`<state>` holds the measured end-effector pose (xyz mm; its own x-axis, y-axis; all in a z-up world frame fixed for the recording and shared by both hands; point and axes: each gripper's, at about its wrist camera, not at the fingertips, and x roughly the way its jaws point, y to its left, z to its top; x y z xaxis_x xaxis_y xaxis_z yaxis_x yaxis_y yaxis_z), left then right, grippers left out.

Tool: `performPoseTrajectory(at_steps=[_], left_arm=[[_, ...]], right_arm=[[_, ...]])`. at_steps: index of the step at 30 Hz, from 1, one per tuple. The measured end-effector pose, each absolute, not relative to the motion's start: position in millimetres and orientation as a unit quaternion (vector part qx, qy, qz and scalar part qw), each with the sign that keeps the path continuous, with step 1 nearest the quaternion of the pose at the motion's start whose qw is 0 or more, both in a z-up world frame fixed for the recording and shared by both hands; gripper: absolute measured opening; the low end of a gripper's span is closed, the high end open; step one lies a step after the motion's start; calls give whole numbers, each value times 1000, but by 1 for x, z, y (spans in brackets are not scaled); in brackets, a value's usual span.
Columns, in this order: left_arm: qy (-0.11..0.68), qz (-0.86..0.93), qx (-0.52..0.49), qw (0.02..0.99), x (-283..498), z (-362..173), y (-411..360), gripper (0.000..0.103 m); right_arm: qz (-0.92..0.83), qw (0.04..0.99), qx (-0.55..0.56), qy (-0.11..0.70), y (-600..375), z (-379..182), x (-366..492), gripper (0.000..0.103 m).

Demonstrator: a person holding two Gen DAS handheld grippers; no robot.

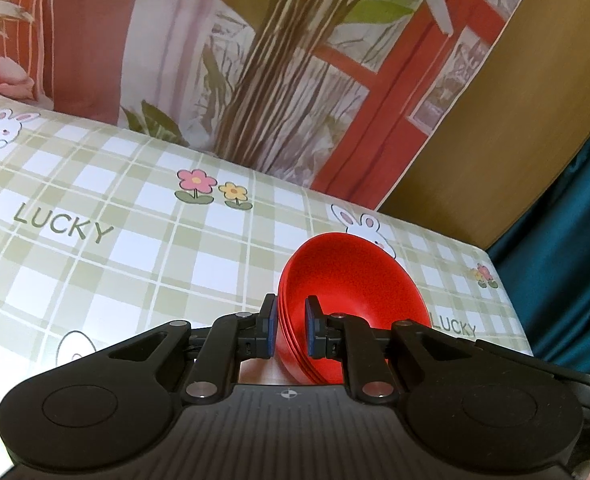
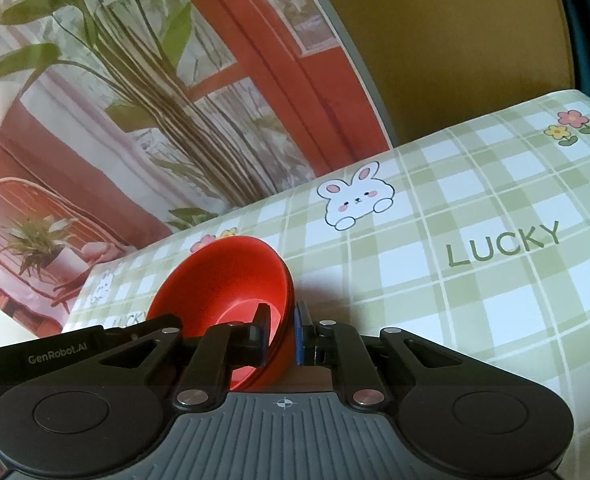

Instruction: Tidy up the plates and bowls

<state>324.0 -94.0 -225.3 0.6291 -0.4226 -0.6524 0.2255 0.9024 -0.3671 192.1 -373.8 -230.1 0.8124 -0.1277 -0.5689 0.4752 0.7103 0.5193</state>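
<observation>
Left wrist view shows the left gripper point(image 1: 289, 330) clamped on the rim of the stack of red bowls point(image 1: 351, 280), one blue pad outside the wall and the other inside the well. From where I stand the stack looks nested several deep, with stepped rims showing at the pinch. The bowls lie forward and to the right of that gripper and tilt toward it. In the right wrist view the right gripper point(image 2: 281, 334) pinches the opposite rim of the same stack of red bowls point(image 2: 223, 276), which lies forward and to its left. So the stack sits between the two tools, held from both sides over the checked tablecloth point(image 1: 135, 240), near its back edge. Neither hand looks nearer; I judge the coming move needs both to travel together, keeping the stack level.
</observation>
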Motion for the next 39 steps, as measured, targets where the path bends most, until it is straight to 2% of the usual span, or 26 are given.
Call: performPoseTrajectory(at_steps=[21,39], left_arm=[[335,-170,-122,919,253,-156,-50,15],[322,-166,-138,922,190,-154,-9,15]], right_arm=[[-139,912,313,228,-309,-170,166,11],[-126,913,286,264,-241,-172,138,11]])
